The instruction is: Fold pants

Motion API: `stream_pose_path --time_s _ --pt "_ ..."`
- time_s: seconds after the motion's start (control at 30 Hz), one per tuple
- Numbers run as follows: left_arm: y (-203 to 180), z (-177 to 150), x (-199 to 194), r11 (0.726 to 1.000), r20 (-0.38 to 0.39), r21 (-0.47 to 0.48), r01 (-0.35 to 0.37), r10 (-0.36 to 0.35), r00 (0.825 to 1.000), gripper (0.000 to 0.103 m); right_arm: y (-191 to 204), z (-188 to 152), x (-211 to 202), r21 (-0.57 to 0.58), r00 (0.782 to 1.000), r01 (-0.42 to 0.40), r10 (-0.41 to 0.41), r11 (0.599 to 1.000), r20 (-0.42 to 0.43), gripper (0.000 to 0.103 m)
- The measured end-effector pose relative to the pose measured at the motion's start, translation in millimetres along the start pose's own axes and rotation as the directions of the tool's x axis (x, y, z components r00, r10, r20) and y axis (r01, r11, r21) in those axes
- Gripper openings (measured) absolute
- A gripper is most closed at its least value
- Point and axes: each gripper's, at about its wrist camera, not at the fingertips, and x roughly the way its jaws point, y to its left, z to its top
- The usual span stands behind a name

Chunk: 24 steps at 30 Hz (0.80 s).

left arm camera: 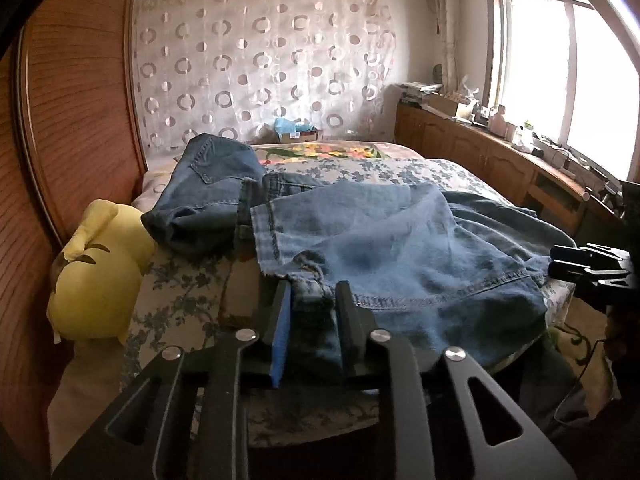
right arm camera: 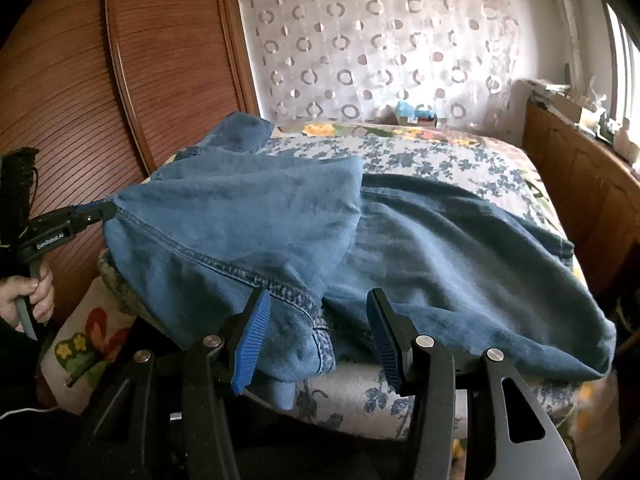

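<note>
Blue denim pants (left arm camera: 400,248) lie crumpled across the flowered bed (left arm camera: 180,300), one leg folded over the rest. In the left wrist view my left gripper (left arm camera: 314,286) is shut on a bunched seam at the near edge. From the right wrist view, the left gripper (right arm camera: 106,210) pinches that corner of the pants (right arm camera: 460,248) and holds it taut off the bed (right arm camera: 440,160). My right gripper (right arm camera: 318,296) stands open at the near edge, its blue pads wide apart with a fold of denim lying between them. The right gripper (left arm camera: 558,260) also shows at the pants' right edge.
A yellow plush toy (left arm camera: 96,280) sits at the bed's left side by a wooden wardrobe (left arm camera: 80,100). Wooden cabinets (left arm camera: 480,152) with clutter run under the window on the right. A hand (right arm camera: 28,292) grips the left tool's handle above a flowered cushion (right arm camera: 88,340).
</note>
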Motion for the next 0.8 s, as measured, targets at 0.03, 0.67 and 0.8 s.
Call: stream_pose_path --time_s 0.03,0.67,0.8 --pt "-1 0 -1 1.0 0.003 0.002 0.002 -0.002 1.0 0.034 0 -1 -1 -0.003 1.0 0.001 -0.001 1.0 0.003 0.052" --pt "-67 8 17 0.997 0.005 0.036 0.072 -0.072 0.997 0.083 -29 -22 -13 0.047 0.998 0.056 -0.058 0.997 0.024 0.052" --pt "-83 10 24 0.994 0.004 0.045 0.095 -0.095 0.995 0.083 -45 -28 -20 0.071 0.994 0.106 -0.108 0.992 0.032 0.052"
